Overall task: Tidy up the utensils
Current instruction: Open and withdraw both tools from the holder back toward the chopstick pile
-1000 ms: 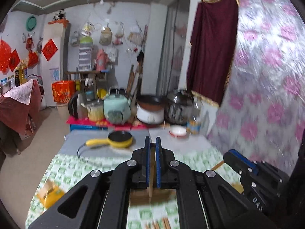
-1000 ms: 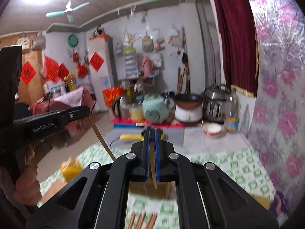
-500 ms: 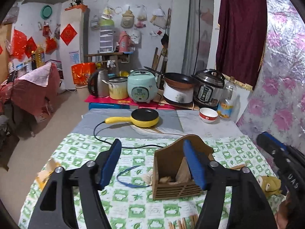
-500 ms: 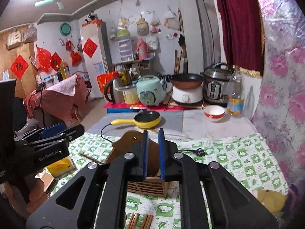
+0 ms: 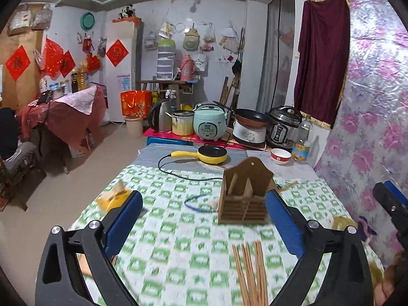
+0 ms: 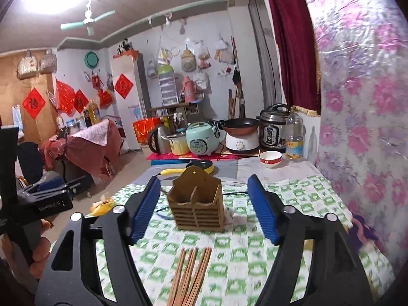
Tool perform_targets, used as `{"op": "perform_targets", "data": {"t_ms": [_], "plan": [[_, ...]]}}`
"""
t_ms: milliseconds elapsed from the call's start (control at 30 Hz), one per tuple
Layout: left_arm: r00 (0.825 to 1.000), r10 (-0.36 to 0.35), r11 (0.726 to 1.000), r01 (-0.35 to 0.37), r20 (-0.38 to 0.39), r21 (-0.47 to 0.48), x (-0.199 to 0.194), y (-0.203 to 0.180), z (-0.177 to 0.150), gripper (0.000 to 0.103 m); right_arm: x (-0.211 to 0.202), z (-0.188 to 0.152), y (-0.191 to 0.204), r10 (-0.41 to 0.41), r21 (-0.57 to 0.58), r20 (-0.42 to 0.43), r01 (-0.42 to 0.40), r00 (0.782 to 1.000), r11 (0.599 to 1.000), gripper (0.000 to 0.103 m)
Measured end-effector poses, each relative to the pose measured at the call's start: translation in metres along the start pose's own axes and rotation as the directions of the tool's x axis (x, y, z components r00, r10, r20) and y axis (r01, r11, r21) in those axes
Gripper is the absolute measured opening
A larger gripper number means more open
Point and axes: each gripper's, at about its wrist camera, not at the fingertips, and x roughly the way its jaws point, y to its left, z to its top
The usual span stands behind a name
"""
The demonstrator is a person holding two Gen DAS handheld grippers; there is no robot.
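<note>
Near the middle of both wrist views stands the wooden utensil holder [image 5: 243,199] on the green-checked table [image 5: 178,229]. A second ago both tongs were pinched on thin wooden sticks; now the left tongs [image 5: 202,213] and the right tongs [image 6: 204,205] are spread wide and hold nothing — so those pieces have apparently been dropped into the holder, where pale shapes poke up in its left compartments, though blur keeps me from naming them. At lower centre a bundle of chopsticks [image 6: 191,272] lies loose on the cloth, just in front of the holder. I judge these come next — one delivery done, more to gather.
</note>
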Motion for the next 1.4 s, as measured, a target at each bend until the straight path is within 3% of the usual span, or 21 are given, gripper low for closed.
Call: {"op": "perform_targets", "data": {"t_ms": [267,500,700,900,1033,1167,1400], "plan": [[0.999,-0.03,0.997,0.032,0.038,-0.064,-0.104,0.009,-0.064,0.097,-0.126,-0.05,0.008,0.031,0.031,0.103,-0.035,0.994,0.999,0.085],[0.999,0.005,0.997,-0.001,0.043,-0.078,-0.147,0.028,-0.121,0.097,-0.166,-0.093,0.013,0.007,0.001,0.137,-0.007,0.991,1.0,0.092],[0.998,0.042,0.999,-0.044,-0.048,-0.033,-0.106,0.038,-0.161,0.097,-0.125,-0.114,0.003,0.01,0.018,0.023,-0.01,1.0,1.0,0.094],[0.98,0.053,0.997,-0.04,-0.191,0.067,-0.037,0.023,-0.206,0.097,-0.073,-0.151,-0.008,-0.024,-0.002,-0.115,0.024,0.993,1.0,0.094],[0.957,0.027,0.992,0.01,-0.29,0.127,0.004,0.007,-0.226,0.097,-0.04,-0.175,-0.014,-0.088,-0.052,-0.188,0.08,0.978,0.995,0.094],[0.94,-0.014,0.987,0.068,-0.34,0.149,0.03,-0.006,-0.234,0.097,-0.012,-0.187,-0.028,-0.117,-0.055,-0.259,0.107,0.959,0.993,0.094],[0.892,-0.081,0.969,0.175,-0.445,0.172,0.072,-0.032,-0.234,0.097,0.013,-0.194,-0.057,-0.114,0.009,-0.318,0.123,0.941,0.992,0.094]]}}
